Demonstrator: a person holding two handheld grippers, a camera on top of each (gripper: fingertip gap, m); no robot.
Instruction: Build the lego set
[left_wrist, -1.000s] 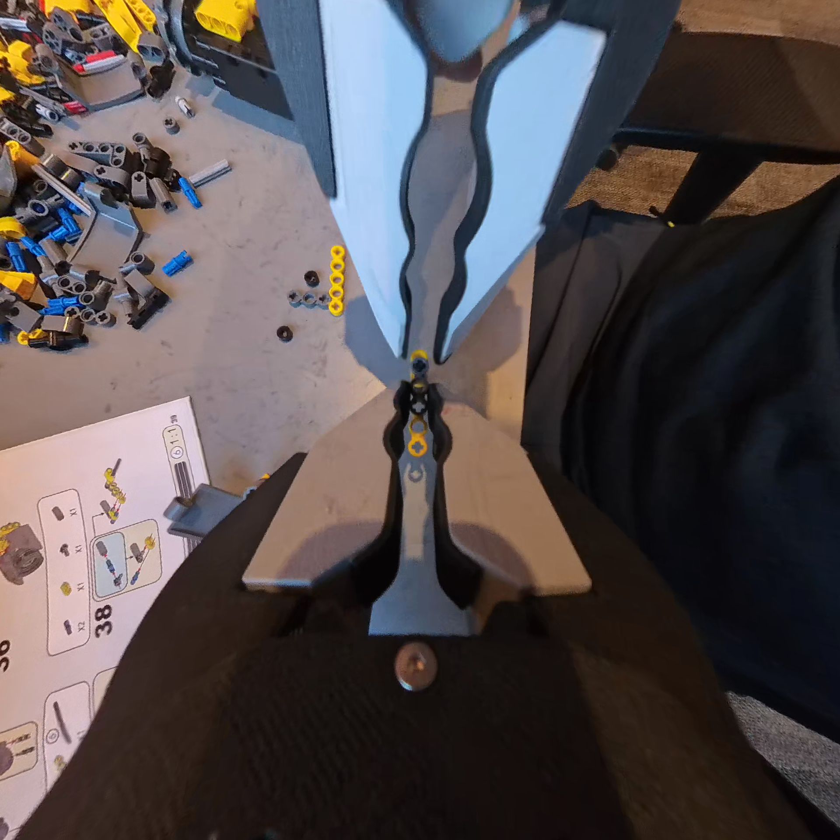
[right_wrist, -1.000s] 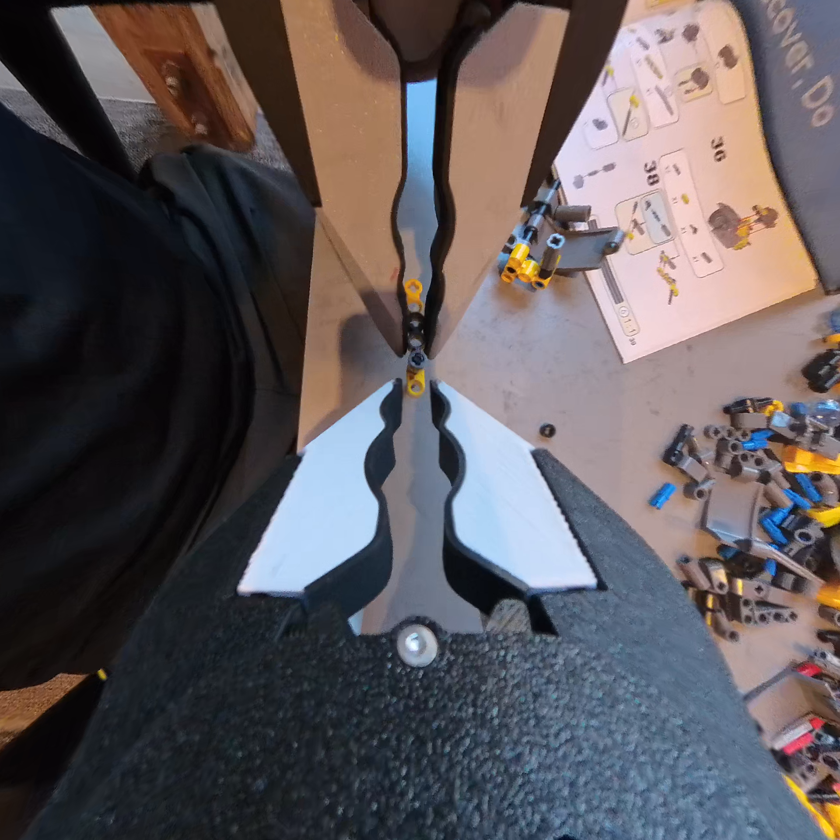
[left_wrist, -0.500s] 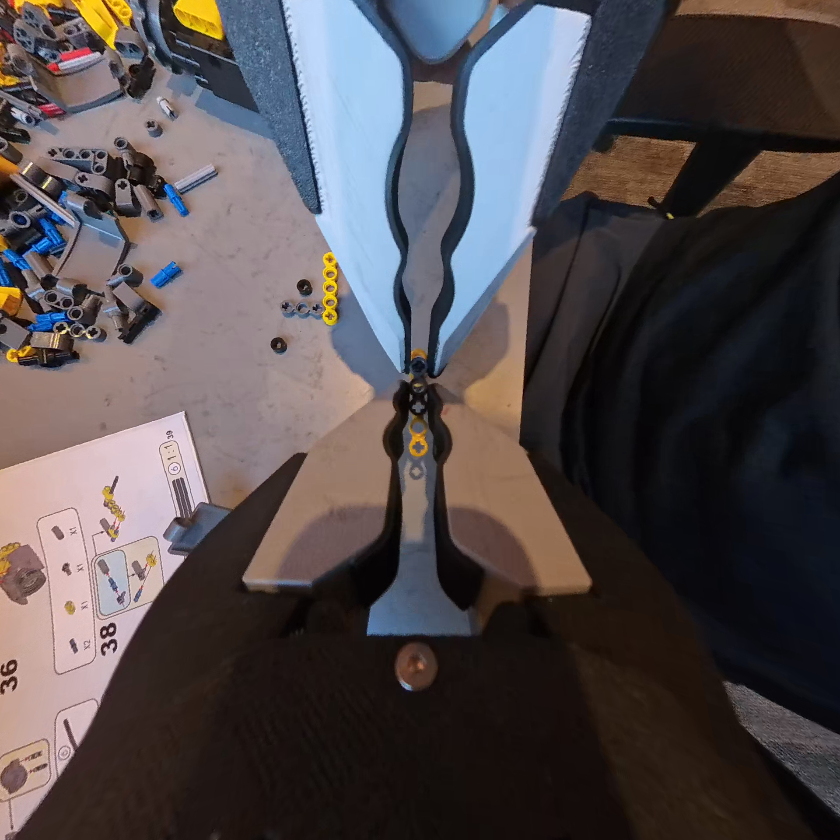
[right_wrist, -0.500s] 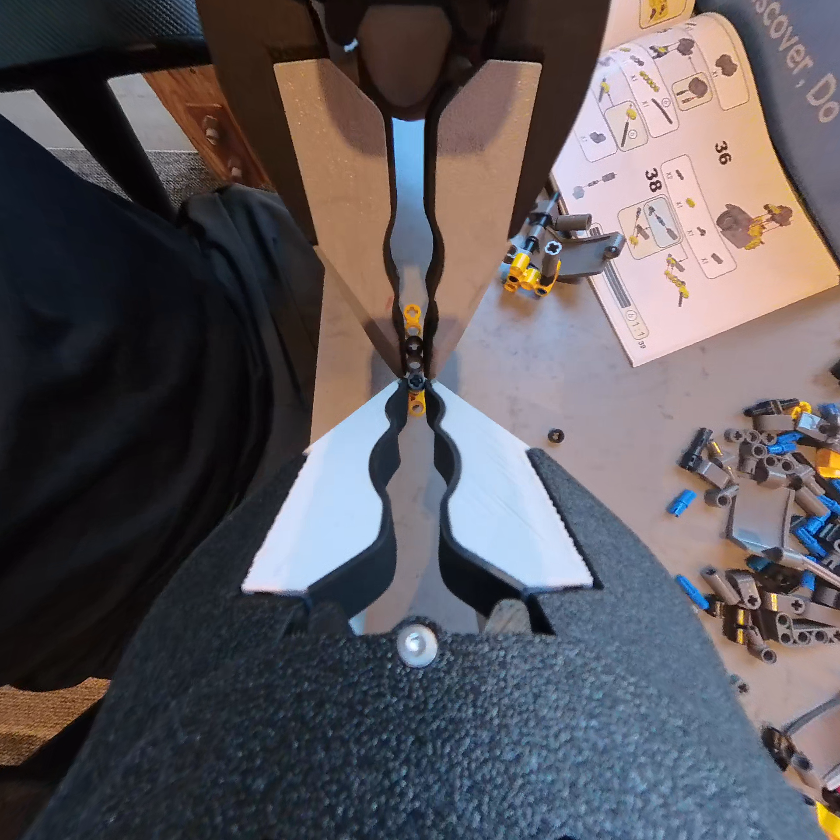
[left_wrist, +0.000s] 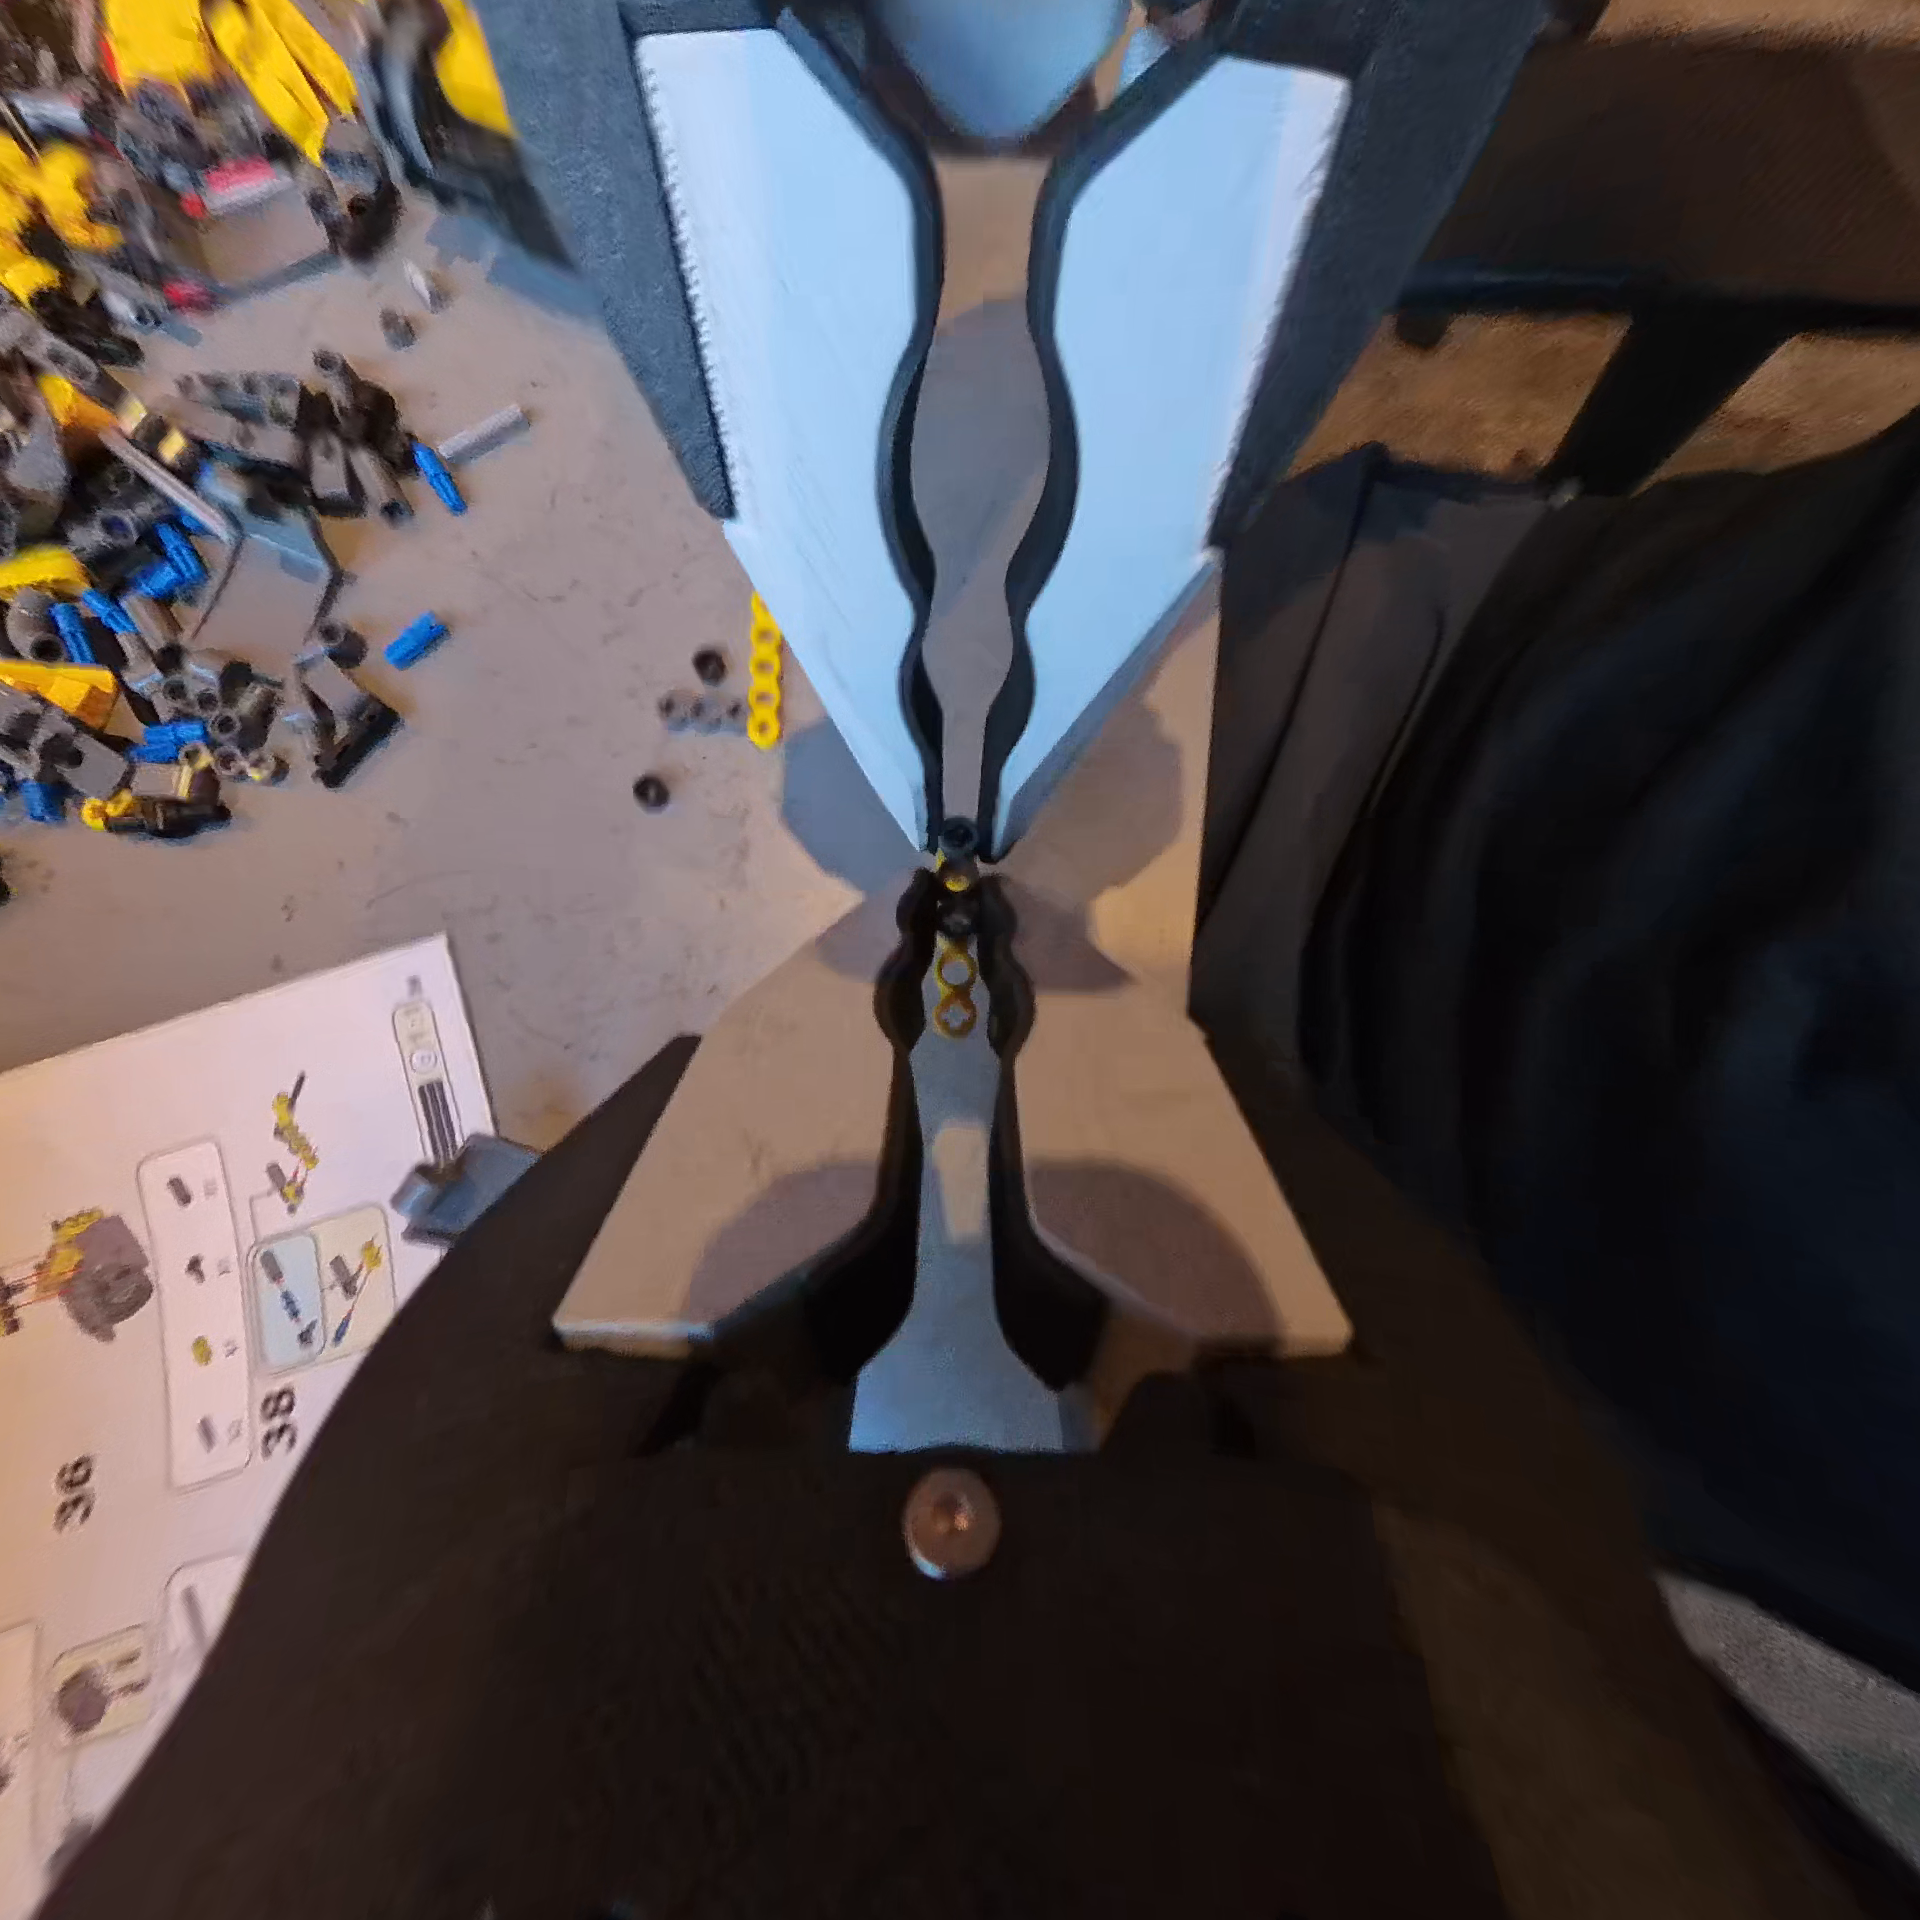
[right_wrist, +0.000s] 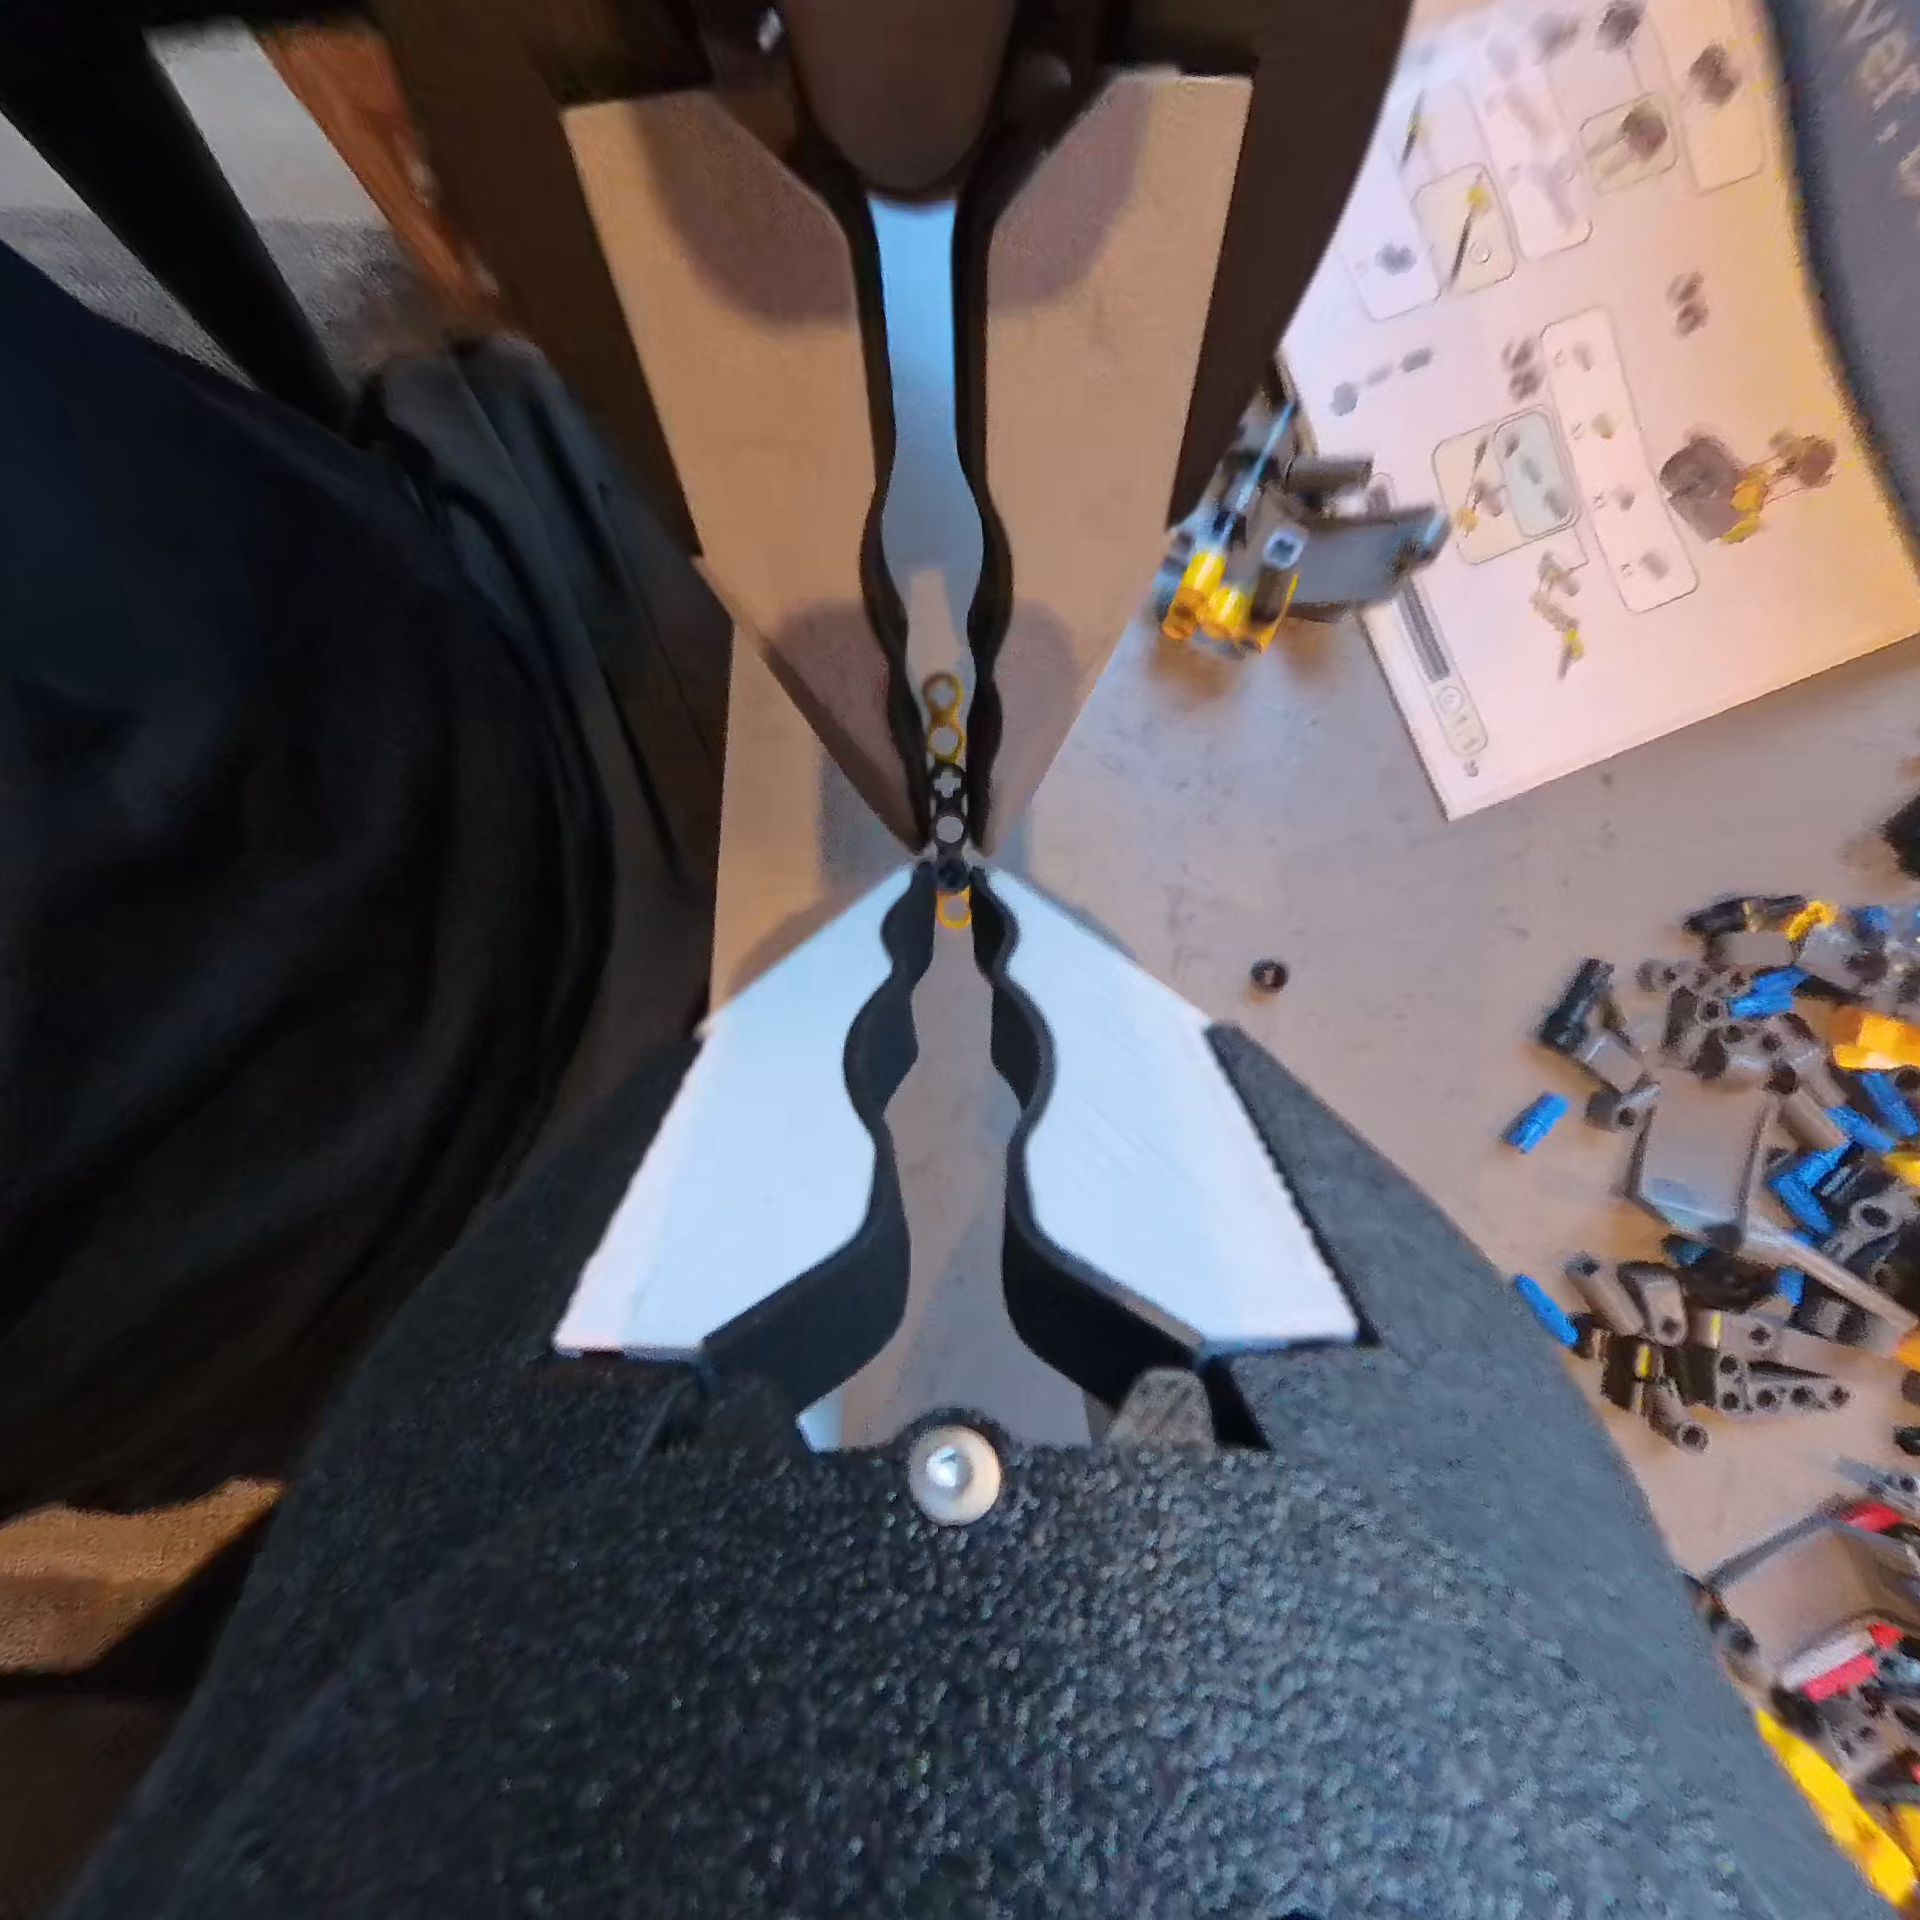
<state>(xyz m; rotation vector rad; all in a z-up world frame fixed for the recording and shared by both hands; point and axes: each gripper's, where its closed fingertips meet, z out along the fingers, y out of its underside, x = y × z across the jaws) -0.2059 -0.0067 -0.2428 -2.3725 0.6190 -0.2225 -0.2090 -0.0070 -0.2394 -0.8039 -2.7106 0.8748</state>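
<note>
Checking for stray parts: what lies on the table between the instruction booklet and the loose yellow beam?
In the left wrist view, one small black ring between instruction booklet and yellow beam.

Instr. booklet near loose bricks (grey, blue, yellow) on table.

Printed writing sits on the white instruction booklet, lying open on the table: bold black step numbers beside the boxed part drawings, and small counts inside the boxes. In the right wrist view the same booklet is blurred. Pale lettering runs along a dark grey surface at the top-right corner, cut off.
</note>
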